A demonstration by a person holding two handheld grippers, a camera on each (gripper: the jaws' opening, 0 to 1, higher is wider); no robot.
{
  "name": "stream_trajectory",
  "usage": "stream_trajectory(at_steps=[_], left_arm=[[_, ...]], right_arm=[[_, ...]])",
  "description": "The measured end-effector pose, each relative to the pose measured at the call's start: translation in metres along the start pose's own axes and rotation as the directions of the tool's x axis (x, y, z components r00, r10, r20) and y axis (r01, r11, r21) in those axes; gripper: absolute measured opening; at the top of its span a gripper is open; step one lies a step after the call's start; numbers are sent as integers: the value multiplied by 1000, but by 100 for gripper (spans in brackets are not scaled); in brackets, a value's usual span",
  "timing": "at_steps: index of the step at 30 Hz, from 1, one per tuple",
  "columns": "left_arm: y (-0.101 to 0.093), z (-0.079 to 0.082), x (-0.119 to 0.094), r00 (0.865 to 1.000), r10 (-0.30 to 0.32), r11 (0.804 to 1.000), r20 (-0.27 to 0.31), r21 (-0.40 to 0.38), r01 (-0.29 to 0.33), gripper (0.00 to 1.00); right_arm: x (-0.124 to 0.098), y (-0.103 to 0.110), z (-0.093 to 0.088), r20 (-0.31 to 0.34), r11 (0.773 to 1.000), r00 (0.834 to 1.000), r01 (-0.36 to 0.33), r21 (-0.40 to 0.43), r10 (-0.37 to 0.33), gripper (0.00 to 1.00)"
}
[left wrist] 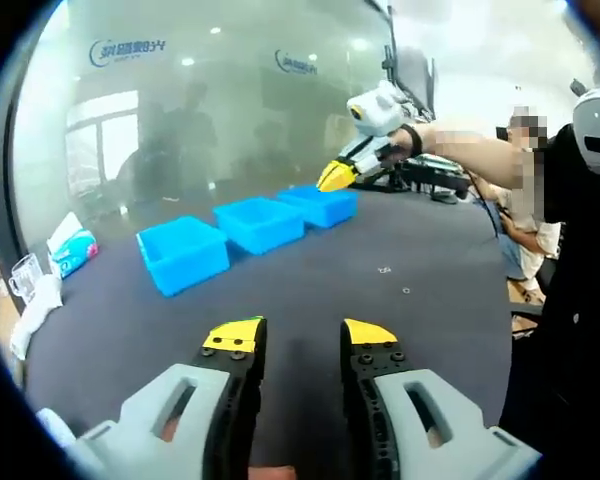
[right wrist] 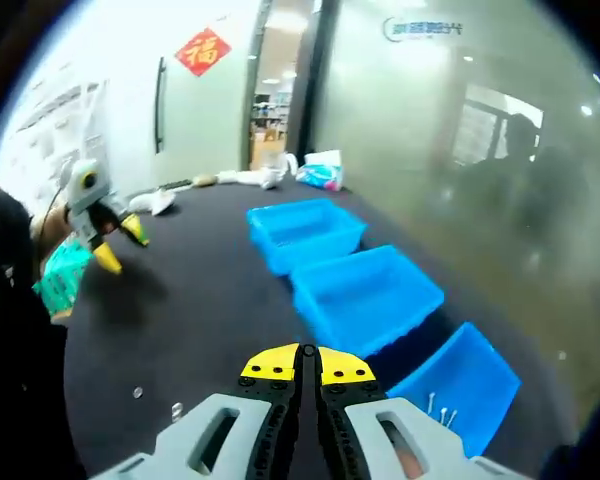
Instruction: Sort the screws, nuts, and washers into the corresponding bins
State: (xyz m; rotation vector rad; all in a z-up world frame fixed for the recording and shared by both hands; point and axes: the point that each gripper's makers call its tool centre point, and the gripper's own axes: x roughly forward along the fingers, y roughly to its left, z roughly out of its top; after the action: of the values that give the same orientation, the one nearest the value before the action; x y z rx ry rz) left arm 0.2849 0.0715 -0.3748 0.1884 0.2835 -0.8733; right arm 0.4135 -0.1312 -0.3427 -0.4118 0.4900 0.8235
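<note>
Three blue bins stand in a row on the dark table: the near bin (left wrist: 183, 254), the middle bin (left wrist: 260, 222) and the far bin (left wrist: 322, 203). My left gripper (left wrist: 302, 335) is open over bare table in front of them, nothing between its yellow tips. My right gripper (left wrist: 337, 177) hovers above the far bin. In the right gripper view my right gripper (right wrist: 308, 362) is shut, and I see nothing between its tips. Below it lies the bin (right wrist: 460, 380) with a few small pale screws (right wrist: 440, 406). Two small parts (left wrist: 385, 269) lie loose on the table.
A tissue pack (left wrist: 72, 250), a clear cup (left wrist: 25, 275) and a white cloth (left wrist: 35, 310) lie near the table's left edge. A glass wall runs behind the bins. A person's arm (left wrist: 470, 150) holds the right gripper; people sit at the far right.
</note>
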Motion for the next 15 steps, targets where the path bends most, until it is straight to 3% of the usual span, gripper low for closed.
stream_trajectory(at_steps=[10,15], left_arm=[[9,1,-7,999,40,999,11,-5,-40,28],[9,-2,-8,999,44,999,7,-10,-44,28]], right_arm=[[36,-29,12,2,997,998,63,45,-63,3],[51,-36,6,-26,995,996,85,48,-84,3]])
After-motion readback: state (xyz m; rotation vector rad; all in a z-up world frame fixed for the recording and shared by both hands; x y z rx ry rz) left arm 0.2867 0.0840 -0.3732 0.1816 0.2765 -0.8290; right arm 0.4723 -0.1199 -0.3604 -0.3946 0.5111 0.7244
